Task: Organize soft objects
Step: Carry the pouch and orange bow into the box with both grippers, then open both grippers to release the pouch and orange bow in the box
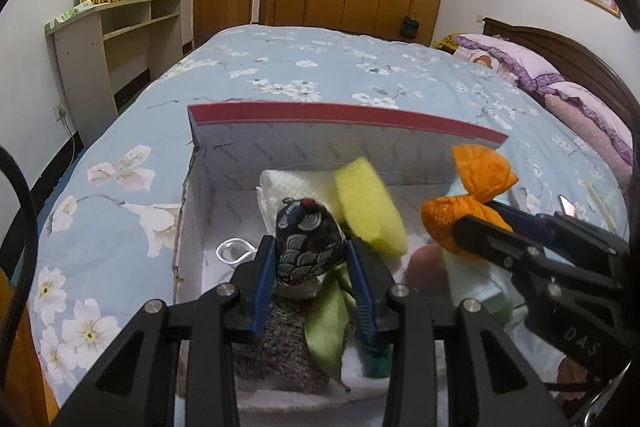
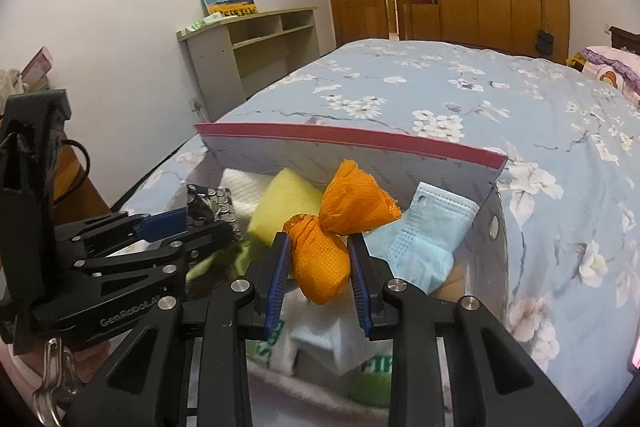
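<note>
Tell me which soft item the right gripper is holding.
The orange cloth bundle, knotted in the middle, pinched in the right gripper. The left gripper holds the dark wave-patterned pouch.

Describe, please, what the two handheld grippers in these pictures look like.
Both the left gripper and the right gripper are matte black linkage frames with silver pivot screws and ribbed blue pads. White lettering marks their bodies. A black cable loops beside the left one.
</note>
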